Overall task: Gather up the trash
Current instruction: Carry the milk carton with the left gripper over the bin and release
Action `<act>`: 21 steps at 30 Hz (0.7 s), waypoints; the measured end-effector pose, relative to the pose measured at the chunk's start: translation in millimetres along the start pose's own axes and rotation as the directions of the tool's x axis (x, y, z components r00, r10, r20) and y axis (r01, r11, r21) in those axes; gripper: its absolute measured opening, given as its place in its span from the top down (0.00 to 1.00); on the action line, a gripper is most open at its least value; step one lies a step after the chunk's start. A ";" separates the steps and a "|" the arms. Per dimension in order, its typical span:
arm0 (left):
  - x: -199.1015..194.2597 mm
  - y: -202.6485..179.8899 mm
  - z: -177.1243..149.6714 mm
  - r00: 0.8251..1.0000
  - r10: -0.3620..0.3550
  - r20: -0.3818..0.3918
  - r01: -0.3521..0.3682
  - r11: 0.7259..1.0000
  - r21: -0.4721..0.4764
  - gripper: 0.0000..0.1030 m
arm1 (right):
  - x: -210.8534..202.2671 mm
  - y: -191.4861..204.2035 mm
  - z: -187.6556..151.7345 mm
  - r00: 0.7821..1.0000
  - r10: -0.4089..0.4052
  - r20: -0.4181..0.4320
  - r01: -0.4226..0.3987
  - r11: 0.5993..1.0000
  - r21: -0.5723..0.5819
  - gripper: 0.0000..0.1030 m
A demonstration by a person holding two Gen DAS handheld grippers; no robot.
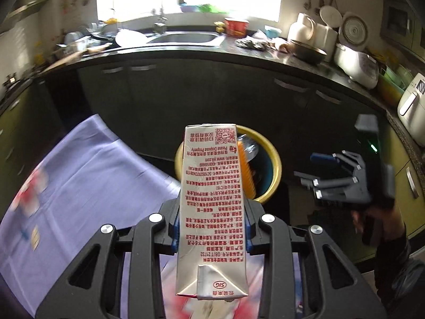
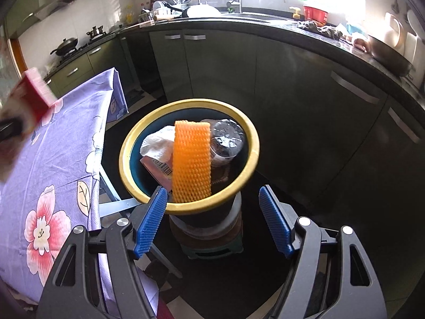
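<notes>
My left gripper (image 1: 211, 228) is shut on a silver drink carton (image 1: 212, 172) with red print, its blue pads pressing both sides. Just beyond the carton stands a yellow-rimmed bin (image 1: 276, 170). In the right wrist view the bin (image 2: 127, 143) holds an orange foam net (image 2: 192, 159), a crumpled white tissue (image 2: 156, 143), a clear plastic cup (image 2: 228, 141) and a small barcoded pack (image 2: 159, 168). My right gripper (image 2: 212, 194) hangs open and empty just in front of the bin's near rim. The carton (image 2: 29, 90) shows as a red blur at far left.
A table with a purple flowered cloth (image 2: 53, 159) stands left of the bin. The bin rests on a stool (image 2: 212, 242). Dark cabinets and a cluttered black counter (image 2: 292, 34) with a sink curve behind. A person's hand (image 1: 372, 220) holds the right gripper (image 1: 308, 168).
</notes>
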State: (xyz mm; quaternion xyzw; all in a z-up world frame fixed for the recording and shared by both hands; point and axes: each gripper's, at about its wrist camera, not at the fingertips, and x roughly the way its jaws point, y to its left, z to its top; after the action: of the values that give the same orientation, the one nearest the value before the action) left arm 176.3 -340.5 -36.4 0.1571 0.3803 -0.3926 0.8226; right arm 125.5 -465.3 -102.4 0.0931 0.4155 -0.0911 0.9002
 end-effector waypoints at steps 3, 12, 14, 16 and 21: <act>46.8 -6.0 24.2 0.999 -0.011 -0.049 0.012 1.000 0.017 0.69 | -0.3 -10.1 -3.2 1.000 0.012 0.001 -0.012 1.000 0.018 0.30; 161.2 -4.1 54.0 0.978 0.035 -0.203 -0.036 0.999 -0.004 0.68 | 12.7 -34.0 -16.5 0.999 0.024 -0.038 -0.022 0.997 0.074 0.30; 173.8 0.1 54.8 0.973 0.040 -0.226 -0.048 0.998 -0.030 0.55 | 14.7 -36.2 -18.0 0.999 0.030 -0.042 -0.026 0.996 0.084 0.29; 178.7 6.4 55.7 0.973 0.039 -0.228 -0.055 0.996 -0.064 0.39 | 15.0 -35.7 -18.5 0.999 0.034 -0.043 -0.030 0.996 0.085 0.29; 143.5 12.4 50.6 0.985 0.021 -0.170 -0.037 0.995 -0.091 0.38 | 9.9 -30.0 -19.6 0.998 0.050 -0.033 -0.047 0.996 0.079 0.29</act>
State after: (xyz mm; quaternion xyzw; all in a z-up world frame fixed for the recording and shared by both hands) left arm 269.0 -436.2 -110.9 0.1562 0.4642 -0.3476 0.7996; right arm 110.2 -490.3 -125.1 0.1401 0.4247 -0.0837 0.8905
